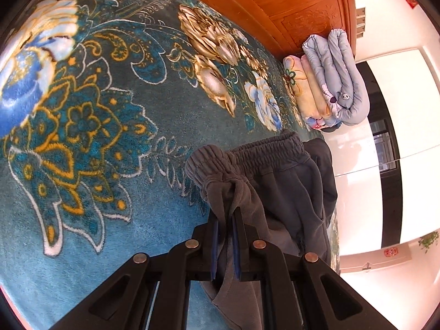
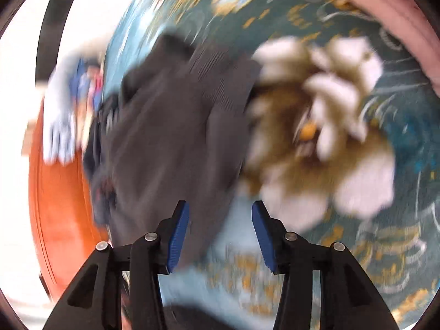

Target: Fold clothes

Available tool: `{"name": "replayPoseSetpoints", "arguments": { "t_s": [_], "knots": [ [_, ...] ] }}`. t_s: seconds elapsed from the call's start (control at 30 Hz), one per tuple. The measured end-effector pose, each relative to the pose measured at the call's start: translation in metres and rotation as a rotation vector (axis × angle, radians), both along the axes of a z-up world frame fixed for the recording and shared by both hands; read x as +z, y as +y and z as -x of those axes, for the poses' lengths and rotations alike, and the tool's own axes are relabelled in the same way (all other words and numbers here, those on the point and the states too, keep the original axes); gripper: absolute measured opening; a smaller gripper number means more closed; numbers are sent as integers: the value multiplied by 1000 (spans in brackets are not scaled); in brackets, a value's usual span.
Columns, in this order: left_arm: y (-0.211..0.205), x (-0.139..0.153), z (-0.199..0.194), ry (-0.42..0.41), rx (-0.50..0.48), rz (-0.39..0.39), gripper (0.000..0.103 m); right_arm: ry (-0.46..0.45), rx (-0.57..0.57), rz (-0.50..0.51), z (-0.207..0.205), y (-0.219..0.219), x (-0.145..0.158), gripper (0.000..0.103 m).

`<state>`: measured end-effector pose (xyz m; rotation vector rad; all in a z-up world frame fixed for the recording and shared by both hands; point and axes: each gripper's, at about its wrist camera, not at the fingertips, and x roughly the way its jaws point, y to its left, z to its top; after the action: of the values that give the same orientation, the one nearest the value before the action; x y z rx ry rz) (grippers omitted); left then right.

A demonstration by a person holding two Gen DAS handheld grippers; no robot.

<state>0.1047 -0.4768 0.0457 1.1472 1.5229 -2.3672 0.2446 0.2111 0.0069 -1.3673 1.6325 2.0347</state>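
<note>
My left hand-held gripper (image 1: 225, 220) pinches the grey trousers (image 1: 280, 187) over the bed (image 1: 110, 137); my right hand-held gripper (image 2: 220, 220) gapes empty; folding looks barely begun

Left claw (image 1: 225, 236), right claw (image 2: 220, 228): black plastic, blue pads, apparently metal rivets.

Bright daylight blows out the white walls; right wrist view is motion-blurred (left stays sharp), edges fisheye-bent.
</note>
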Motion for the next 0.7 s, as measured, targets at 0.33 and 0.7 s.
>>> {"name": "replayPoseSetpoints", "arguments": {
  "t_s": [0.33, 0.7],
  "knots": [
    [-6, 17, -12, 70, -3, 27, 9, -23, 52, -201, 28, -9, 50, 4],
    [-28, 13, -22, 31, 50, 10, 9, -157, 357, -396, 10, -51, 90, 4]
  ]
}}
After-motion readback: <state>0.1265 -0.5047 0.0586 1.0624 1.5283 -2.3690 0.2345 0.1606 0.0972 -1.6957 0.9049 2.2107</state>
